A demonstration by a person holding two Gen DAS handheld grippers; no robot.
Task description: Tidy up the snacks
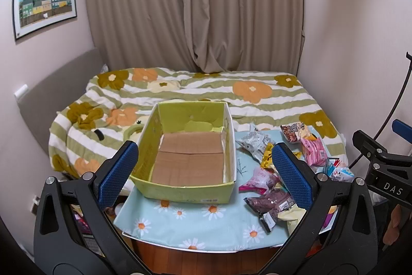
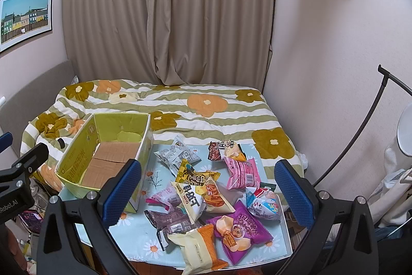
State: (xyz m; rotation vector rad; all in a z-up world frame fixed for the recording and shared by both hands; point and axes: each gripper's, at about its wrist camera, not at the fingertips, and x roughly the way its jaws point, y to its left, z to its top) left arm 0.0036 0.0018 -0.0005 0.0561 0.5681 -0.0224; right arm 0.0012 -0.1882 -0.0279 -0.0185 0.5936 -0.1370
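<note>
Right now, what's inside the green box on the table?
The green box holds no snacks: only its brown cardboard floor flaps show. The near wall hides a strip of floor just behind it. All the snack packets lie outside, on the tablecloth.

Both rigs look the same: the left black plastic two-finger gripper [image 1: 203,166] and the right black plastic two-finger gripper [image 2: 207,187] have chunky arms with triangular cutouts, silver round screws at the pivots, and textured blue pads. White "DAS" lettering shows at 3 o'clock in the left view.
</note>
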